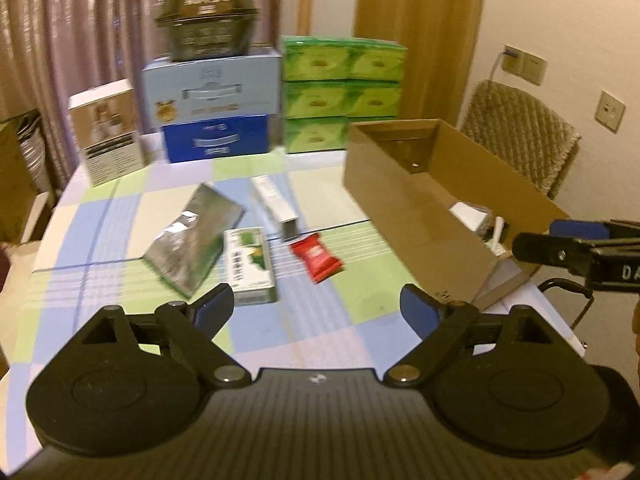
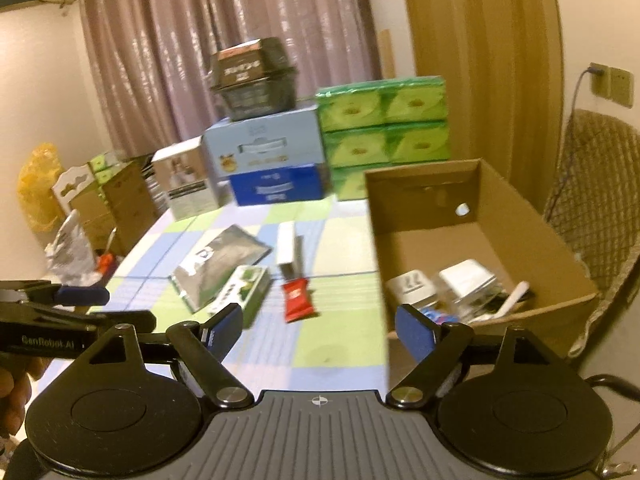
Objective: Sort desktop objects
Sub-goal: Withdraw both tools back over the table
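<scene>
Green box (image 1: 251, 268) just beyond left tool (image 1: 318, 312)

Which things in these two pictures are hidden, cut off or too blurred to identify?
- Contents of the cardboard box: in the left wrist view its near wall hides most of them.
- Print on the red packet, green box and silver pouch: motion blur, both views.
- Left gripper in the right wrist view: cut off by the left edge.
- Clutter left of the table: small and blurred.

Warm, dim indoor light, both views soft

We see motion blur smearing the stacked boxes (image 1: 212, 100), fisheye bending at the edges, and dark vignetted corners throughout.
</scene>
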Motion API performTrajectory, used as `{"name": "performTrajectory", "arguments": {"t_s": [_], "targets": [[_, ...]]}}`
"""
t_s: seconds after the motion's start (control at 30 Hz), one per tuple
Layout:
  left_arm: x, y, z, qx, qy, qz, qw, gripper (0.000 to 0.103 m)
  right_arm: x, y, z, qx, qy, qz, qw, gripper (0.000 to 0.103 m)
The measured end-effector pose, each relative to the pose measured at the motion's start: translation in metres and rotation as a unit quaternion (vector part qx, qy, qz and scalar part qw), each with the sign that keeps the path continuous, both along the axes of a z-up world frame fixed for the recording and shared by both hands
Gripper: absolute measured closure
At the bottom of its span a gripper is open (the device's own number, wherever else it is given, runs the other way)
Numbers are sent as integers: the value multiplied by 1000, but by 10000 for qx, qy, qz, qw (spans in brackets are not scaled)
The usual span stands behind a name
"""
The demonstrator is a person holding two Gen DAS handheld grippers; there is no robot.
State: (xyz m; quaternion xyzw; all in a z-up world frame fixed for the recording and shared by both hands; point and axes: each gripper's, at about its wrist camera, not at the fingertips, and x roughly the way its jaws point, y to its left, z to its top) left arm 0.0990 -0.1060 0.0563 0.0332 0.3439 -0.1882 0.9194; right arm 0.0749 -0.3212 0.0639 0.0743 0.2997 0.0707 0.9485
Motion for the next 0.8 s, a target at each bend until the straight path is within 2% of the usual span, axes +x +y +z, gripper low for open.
{"name": "performTrajectory", "arguments": {"t_s": [0.37, 0.8], "targets": [[-14, 51, -8, -35, 116, 505, 9987, 13, -4, 37, -13, -12, 233, 307, 9993, 19], [-16, 70, -19, -110, 238, 671, 9974, 11, -1, 55, -28, -123, 401, 414, 9983, 15]]}}
